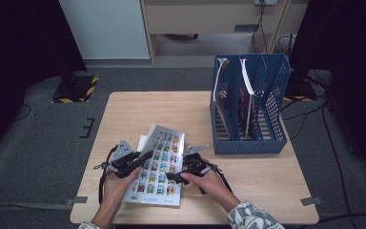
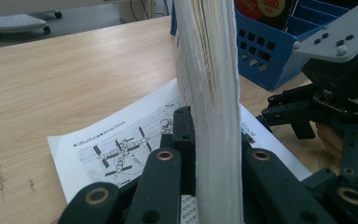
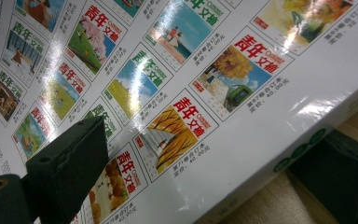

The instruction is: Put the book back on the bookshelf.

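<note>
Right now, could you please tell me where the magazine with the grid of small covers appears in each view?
High view: the magazine lies low at centre on the table, between the left gripper and the right gripper.
Left gripper view: its page edges rise upright at centre, between the jaws.
Right gripper view: its glossy cover spans the picture.
Shared landmark: the blue file rack, seen in the high and left gripper views.

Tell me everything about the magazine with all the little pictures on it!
The magazine is thick, with a glossy white cover printed in rows of small colourful covers with red Chinese characters. Its page edges look cream. It lies near the table's front edge, over a printed sheet. The left gripper clamps its left edge; the right gripper has one jaw above and one below its right edge.
</note>
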The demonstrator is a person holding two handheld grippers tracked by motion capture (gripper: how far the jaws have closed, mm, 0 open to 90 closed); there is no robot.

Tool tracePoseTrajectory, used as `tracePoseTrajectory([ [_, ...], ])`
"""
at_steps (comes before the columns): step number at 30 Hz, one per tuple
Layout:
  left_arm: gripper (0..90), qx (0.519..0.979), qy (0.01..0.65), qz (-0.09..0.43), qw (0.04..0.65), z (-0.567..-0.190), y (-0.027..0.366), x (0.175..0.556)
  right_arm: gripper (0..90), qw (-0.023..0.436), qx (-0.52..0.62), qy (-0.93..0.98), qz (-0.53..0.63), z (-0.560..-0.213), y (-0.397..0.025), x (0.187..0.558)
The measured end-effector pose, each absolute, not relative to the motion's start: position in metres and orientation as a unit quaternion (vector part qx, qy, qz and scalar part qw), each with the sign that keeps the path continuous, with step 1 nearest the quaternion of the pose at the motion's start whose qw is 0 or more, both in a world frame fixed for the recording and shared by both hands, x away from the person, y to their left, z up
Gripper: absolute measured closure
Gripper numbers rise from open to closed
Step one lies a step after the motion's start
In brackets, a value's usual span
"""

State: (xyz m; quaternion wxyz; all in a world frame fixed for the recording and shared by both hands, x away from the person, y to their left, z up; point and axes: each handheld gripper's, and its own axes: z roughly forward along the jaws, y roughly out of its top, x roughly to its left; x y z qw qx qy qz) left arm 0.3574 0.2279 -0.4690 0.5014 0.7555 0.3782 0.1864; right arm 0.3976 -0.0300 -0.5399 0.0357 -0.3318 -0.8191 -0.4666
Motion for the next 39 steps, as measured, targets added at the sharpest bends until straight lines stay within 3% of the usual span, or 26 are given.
tracePoseTrajectory([
  [9,77.1,0.757,0.423,0.183,0.464,-0.489,0.236,0.371,8.1,0.029,-0.335,-0.819,-0.465,-0.540,-0.029,0.397],
  [11,67.5,0.756,0.445,0.198,0.437,-0.496,0.238,0.377,8.1,0.028,-0.335,-0.819,-0.466,-0.540,-0.029,0.397],
  [13,48.3,0.747,0.475,0.212,0.414,-0.500,0.243,0.380,8.1,0.027,-0.334,-0.819,-0.465,-0.540,-0.029,0.397],
  [16,40.4,0.741,0.474,0.252,0.404,-0.500,0.252,0.380,8.0,0.027,-0.332,-0.821,-0.464,-0.540,-0.029,0.397],
  [20,35.9,0.756,0.471,0.259,0.373,-0.501,0.257,0.378,8.0,0.027,-0.333,-0.820,-0.465,-0.540,-0.029,0.397],
  [35,15.3,0.773,0.484,0.191,0.363,-0.523,0.254,0.385,4.1,0.033,-0.352,-0.807,-0.472,-0.541,-0.030,0.396],
  [39,14.8,0.761,0.499,0.166,0.379,-0.528,0.256,0.385,3.6,0.042,-0.358,-0.800,-0.479,-0.541,-0.030,0.398],
])
